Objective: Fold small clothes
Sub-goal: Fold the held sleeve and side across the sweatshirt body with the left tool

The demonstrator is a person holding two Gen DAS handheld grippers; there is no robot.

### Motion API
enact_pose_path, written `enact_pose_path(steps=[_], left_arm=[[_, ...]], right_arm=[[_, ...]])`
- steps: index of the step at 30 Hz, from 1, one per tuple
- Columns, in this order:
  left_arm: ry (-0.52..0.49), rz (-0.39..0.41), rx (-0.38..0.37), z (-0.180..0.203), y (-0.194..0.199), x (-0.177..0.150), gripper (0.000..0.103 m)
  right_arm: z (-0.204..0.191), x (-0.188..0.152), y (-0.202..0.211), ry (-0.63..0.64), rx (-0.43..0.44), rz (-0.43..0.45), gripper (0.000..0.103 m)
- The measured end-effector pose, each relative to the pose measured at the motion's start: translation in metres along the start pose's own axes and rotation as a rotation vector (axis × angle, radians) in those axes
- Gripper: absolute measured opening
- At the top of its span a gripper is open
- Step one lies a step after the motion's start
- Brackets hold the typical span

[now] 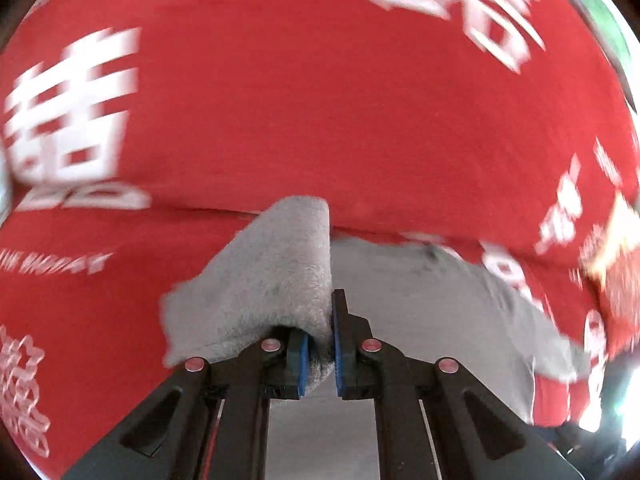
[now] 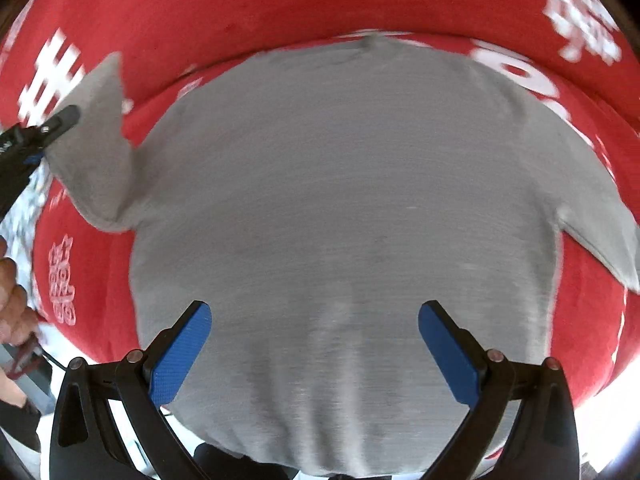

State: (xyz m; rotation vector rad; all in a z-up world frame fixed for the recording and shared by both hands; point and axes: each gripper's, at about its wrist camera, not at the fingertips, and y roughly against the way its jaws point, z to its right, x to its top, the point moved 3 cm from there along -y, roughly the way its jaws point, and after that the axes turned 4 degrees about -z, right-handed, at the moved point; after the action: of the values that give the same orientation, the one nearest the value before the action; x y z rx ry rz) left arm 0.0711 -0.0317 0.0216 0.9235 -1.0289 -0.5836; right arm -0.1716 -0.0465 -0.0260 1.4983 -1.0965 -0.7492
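A red cloth (image 2: 248, 8) printed with white characters covers the whole surface under both tools; the print is smeared by motion blur and cannot be read, and the cloth runs out of frame on every side. On it lies a small grey shirt (image 2: 340, 208), spread flat, filling most of the right wrist view directly ahead of and beneath the right gripper (image 2: 315, 354); its near hem is cut off behind the tool's black arms. The right gripper hangs released, its two blue pads (image 2: 182, 354) spread wide above the shirt's lower half, nothing between them. One sleeve (image 2: 94, 136) is lifted off to that tool's far left, pinched by the left gripper (image 1: 320, 354), which is clenched on a fold of the fuzzy grey fabric between its blue pads. From the left wrist view the sleeve (image 1: 256, 280) bunches up just ahead of the fingers. Part of a hand (image 2: 12, 300) shows at the left edge, blurred.
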Motion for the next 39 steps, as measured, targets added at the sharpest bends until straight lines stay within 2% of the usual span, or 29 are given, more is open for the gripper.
enact_pose_path(steps=[3, 5, 9, 11, 12, 14, 15, 16, 18, 20, 23, 25, 27, 29, 31, 33, 35, 36, 38, 39], left_arm=[[-0.121, -0.090, 0.007, 0.051, -0.037, -0.015, 0.011], [-0.154, -0.164, 0.022, 0.066, -0.063, -0.028, 0.011], [-0.155, -0.288, 0.041, 0.069, -0.096, -0.051, 0.013], [-0.122, -0.299, 0.027, 0.063, -0.094, -0.052, 0.017], [-0.120, -0.301, 0.026, 0.060, -0.087, -0.051, 0.024], [-0.120, -0.285, 0.046, 0.055, -0.071, -0.049, 0.082], [-0.120, -0.257, 0.065, 0.048, -0.058, -0.049, 0.087], [-0.123, -0.218, 0.083, 0.042, -0.043, -0.048, 0.088], [-0.114, -0.189, 0.136, 0.024, -0.021, -0.046, 0.088], [-0.060, -0.174, 0.215, -0.009, -0.004, -0.046, 0.088], [0.090, -0.218, 0.295, -0.066, 0.000, -0.055, 0.088], [0.196, -0.286, 0.283, -0.099, -0.006, -0.065, 0.088], [0.240, -0.328, 0.272, -0.113, -0.012, -0.078, 0.088], [0.222, -0.348, 0.296, -0.121, -0.016, -0.089, 0.088], [0.223, -0.330, 0.285, -0.121, -0.019, -0.093, 0.088], [0.232, -0.325, 0.282, -0.121, -0.019, -0.094, 0.088], [0.235, -0.322, 0.285, -0.117, -0.026, -0.093, 0.089], [0.234, -0.321, 0.290, -0.115, -0.028, -0.093, 0.090], [0.223, -0.318, 0.296, -0.112, -0.027, -0.093, 0.091], [0.218, -0.317, 0.296, -0.110, -0.026, -0.094, 0.091]], right_arm=[[0.042, -0.002, 0.001, -0.098, -0.015, 0.008, 0.103], [0.066, -0.005, -0.001, -0.151, -0.022, 0.002, 0.103], [0.099, -0.011, -0.011, -0.229, -0.027, -0.020, 0.103], [0.108, -0.011, -0.014, -0.255, -0.021, -0.027, 0.103], [0.110, -0.009, -0.014, -0.259, -0.014, -0.025, 0.103], [0.108, -0.002, -0.011, -0.241, -0.006, -0.012, 0.103], [0.103, 0.003, -0.009, -0.220, -0.004, -0.003, 0.103], [0.098, 0.008, -0.007, -0.199, -0.002, 0.006, 0.103], [0.080, 0.023, -0.001, -0.133, 0.006, 0.037, 0.103], [0.049, 0.043, 0.007, -0.029, 0.018, 0.083, 0.103], [-0.004, 0.067, 0.011, 0.156, 0.026, 0.135, 0.103], [-0.039, 0.075, 0.010, 0.288, 0.004, 0.158, 0.103], [-0.074, 0.075, 0.001, 0.427, -0.050, 0.173, 0.103], [-0.109, 0.080, -0.021, 0.565, -0.126, 0.165, 0.103], [-0.136, 0.077, -0.041, 0.695, -0.212, 0.158, 0.103], [-0.147, 0.077, -0.058, 0.767, -0.302, 0.157, 0.103], [-0.157, 0.086, -0.080, 0.814, -0.414, 0.176, 0.102], [-0.157, 0.091, -0.082, 0.809, -0.460, 0.212, 0.101], [-0.151, 0.105, -0.074, 0.719, -0.500, 0.304, 0.097], [-0.139, 0.114, -0.062, 0.623, -0.481, 0.338, 0.097]])
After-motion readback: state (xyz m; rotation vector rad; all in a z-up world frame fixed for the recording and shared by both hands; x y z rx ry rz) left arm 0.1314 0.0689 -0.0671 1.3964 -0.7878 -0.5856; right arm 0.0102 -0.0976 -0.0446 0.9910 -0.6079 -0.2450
